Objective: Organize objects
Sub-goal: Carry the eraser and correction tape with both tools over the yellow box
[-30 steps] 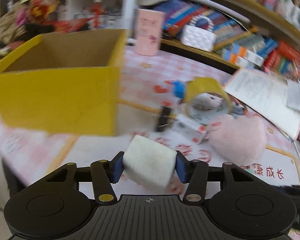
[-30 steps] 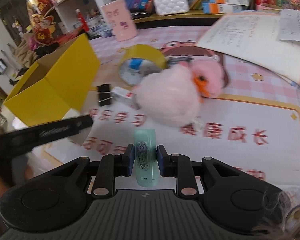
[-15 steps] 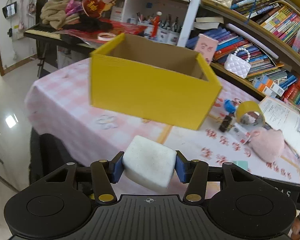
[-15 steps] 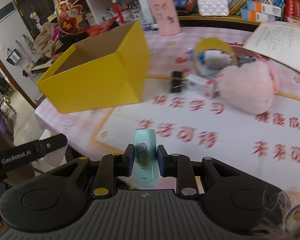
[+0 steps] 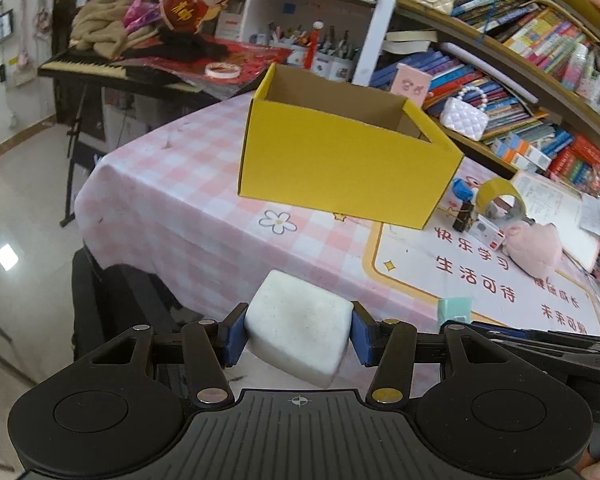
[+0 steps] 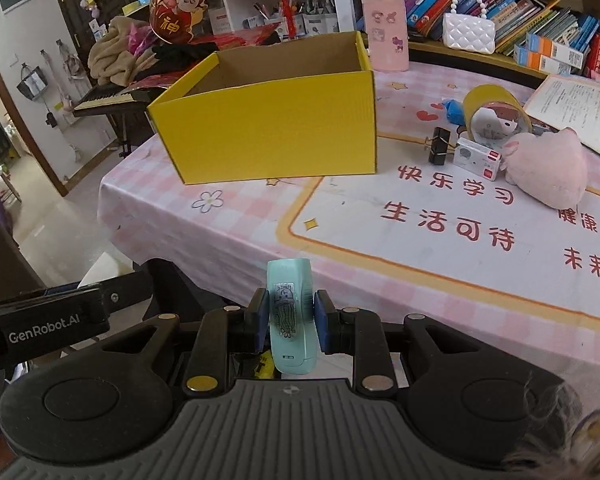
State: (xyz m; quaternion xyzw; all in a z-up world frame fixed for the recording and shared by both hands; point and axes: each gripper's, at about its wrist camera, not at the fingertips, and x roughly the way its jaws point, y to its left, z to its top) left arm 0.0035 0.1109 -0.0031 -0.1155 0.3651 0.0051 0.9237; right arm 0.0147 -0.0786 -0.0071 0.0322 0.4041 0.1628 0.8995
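Both jaw pairs are closed on loads: the left gripper (image 5: 298, 338) is clamped on a white sponge (image 5: 298, 338), the right gripper (image 6: 290, 322) on a teal case (image 6: 290, 316) held upright between the blue pads (image 6: 260, 320). Both are held off the near table edge, well apart from the box (image 6: 272, 120).

The box, yellow and open-topped, is seen standing on the pink checked cloth (image 5: 188, 216), near the table's left corner. No contents are visible in the part of its interior that shows.

Judged step: carrying both items to the box for drop-in. To be done well, each load should be raised above the rim before crossing it, brought over the middle of the opening, and released only once clear of the walls. One gripper at a time is advised, so the two are not crowded over the opening. The sponge is soft and is likely to spring on release.

Left for later on the mat: tape roll (image 6: 494, 114), binder clip (image 6: 439, 146), small carton (image 6: 478, 159), pink plush (image 6: 546, 170).

Hard to make out: the box floor is hidden by the near wall in both views. The sponge's underside and the case's lower end are hidden behind the gripper bodies. The print on the case is too small to read.
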